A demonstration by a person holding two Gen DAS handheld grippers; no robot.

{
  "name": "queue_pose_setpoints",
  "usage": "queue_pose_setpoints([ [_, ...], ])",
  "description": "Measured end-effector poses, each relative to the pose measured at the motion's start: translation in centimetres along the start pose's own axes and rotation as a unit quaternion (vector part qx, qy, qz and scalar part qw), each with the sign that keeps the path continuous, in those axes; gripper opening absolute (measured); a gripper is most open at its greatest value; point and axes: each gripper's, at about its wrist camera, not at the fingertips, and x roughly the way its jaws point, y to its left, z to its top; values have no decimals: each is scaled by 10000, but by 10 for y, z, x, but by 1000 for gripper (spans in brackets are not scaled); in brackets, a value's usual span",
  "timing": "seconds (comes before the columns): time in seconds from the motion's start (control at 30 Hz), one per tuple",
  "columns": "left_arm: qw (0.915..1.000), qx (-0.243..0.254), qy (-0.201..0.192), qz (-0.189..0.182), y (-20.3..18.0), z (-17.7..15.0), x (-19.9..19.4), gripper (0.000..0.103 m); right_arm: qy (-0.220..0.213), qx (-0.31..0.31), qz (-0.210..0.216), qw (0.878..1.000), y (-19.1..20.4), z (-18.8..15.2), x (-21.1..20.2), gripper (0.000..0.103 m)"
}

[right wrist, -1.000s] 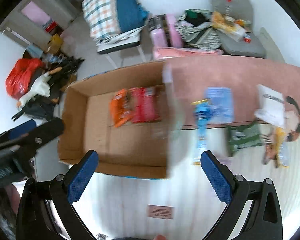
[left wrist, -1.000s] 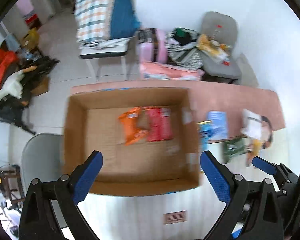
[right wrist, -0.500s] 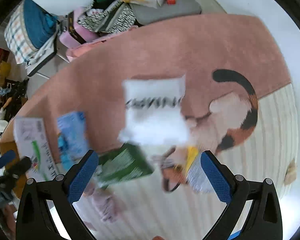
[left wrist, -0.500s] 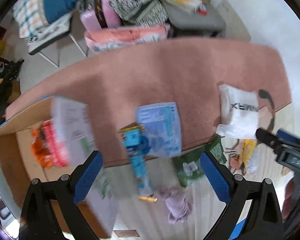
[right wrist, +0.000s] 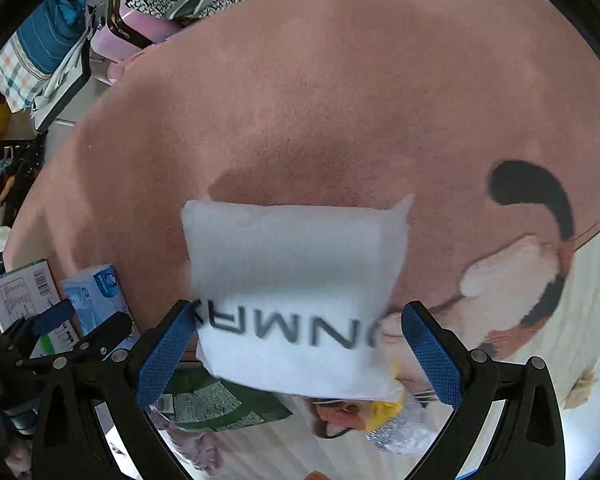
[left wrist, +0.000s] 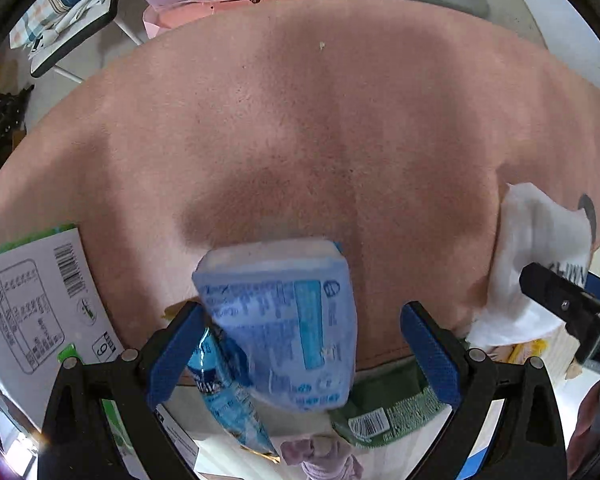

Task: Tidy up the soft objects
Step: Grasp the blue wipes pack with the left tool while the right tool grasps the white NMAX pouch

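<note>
My left gripper is open, its blue pads either side of a light blue tissue pack lying on the pink rug. A blue snack pouch lies just left of the pack. My right gripper is open, its pads either side of a white soft bag with grey lettering on the same rug. The white bag also shows at the right of the left wrist view. The tissue pack shows at the left of the right wrist view.
A green packet and a pinkish cloth lie on the pale striped floor. A yellow-capped crumpled plastic bottle lies near the cat pattern. A cardboard box flap is at left. Bags and chairs stand beyond the rug.
Both grippers swung right from the cardboard box and came down close: the left over the blue tissue pack, the right over the white bag. Both stay open.
</note>
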Motion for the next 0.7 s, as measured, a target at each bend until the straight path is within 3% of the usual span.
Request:
queue_pose_setpoints([
  [0.2, 9999, 13, 147, 16, -2, 9, 11, 98, 152, 17, -30, 9999, 0, 4, 19, 103],
  [0.3, 9996, 93, 189, 169, -7, 10, 18, 80, 227, 32, -112, 9997, -1, 5, 27, 103],
  [0.37, 9991, 201, 149, 340, -11, 9, 17, 61, 259, 82, -141, 9995, -2, 4, 31, 103],
  [0.43, 9986, 291, 95, 424, -14, 7, 13, 47, 276, 93, -146, 9995, -2, 0, 35, 95],
  [0.57, 9988, 302, -55, 383, -14, -1, 0, 43, 22, 133, -223, 9997, -2, -9, 26, 79],
  [0.7, 9988, 255, -357, 207, -12, -19, -28, 43, -244, 138, -180, 9994, 1, -26, 10, 77],
])
